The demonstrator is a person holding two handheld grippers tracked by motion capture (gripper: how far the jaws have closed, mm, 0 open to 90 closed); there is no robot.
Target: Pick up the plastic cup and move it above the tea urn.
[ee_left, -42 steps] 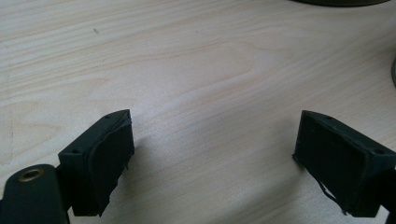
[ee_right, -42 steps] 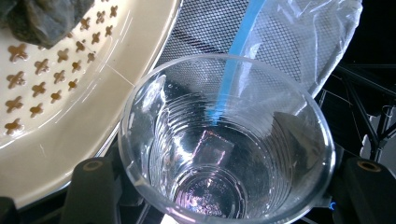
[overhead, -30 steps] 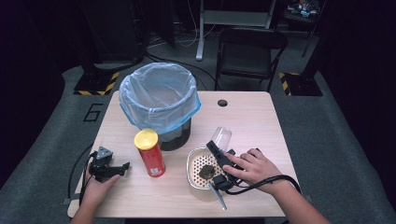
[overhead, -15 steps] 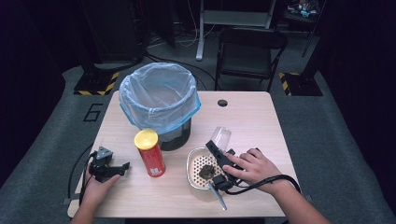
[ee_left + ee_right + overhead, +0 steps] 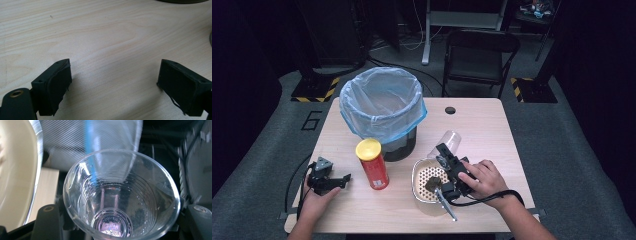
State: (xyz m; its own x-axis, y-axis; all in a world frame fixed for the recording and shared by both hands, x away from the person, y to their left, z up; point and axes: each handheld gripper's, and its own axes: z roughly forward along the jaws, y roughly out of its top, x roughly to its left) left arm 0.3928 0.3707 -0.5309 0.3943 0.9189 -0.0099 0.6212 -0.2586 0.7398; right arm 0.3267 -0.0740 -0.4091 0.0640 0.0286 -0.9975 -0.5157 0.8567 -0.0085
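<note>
Right gripper view shows our right gripper (image 5: 117, 220) clamping a clear plastic cup (image 5: 120, 202) beside the trash bin (image 5: 382, 107); our left gripper (image 5: 120, 85) rests open on the table (image 5: 105, 37)

Bag-lined bin (image 5: 382, 107), red can with yellow lid (image 5: 373, 163), perforated bowl (image 5: 424, 177) holding perhaps food, folding chair (image 5: 477, 55).

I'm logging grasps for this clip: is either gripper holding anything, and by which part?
The right gripper holds the clear plastic cup, jaws on its side wall. The left gripper is open, holding nothing.
</note>
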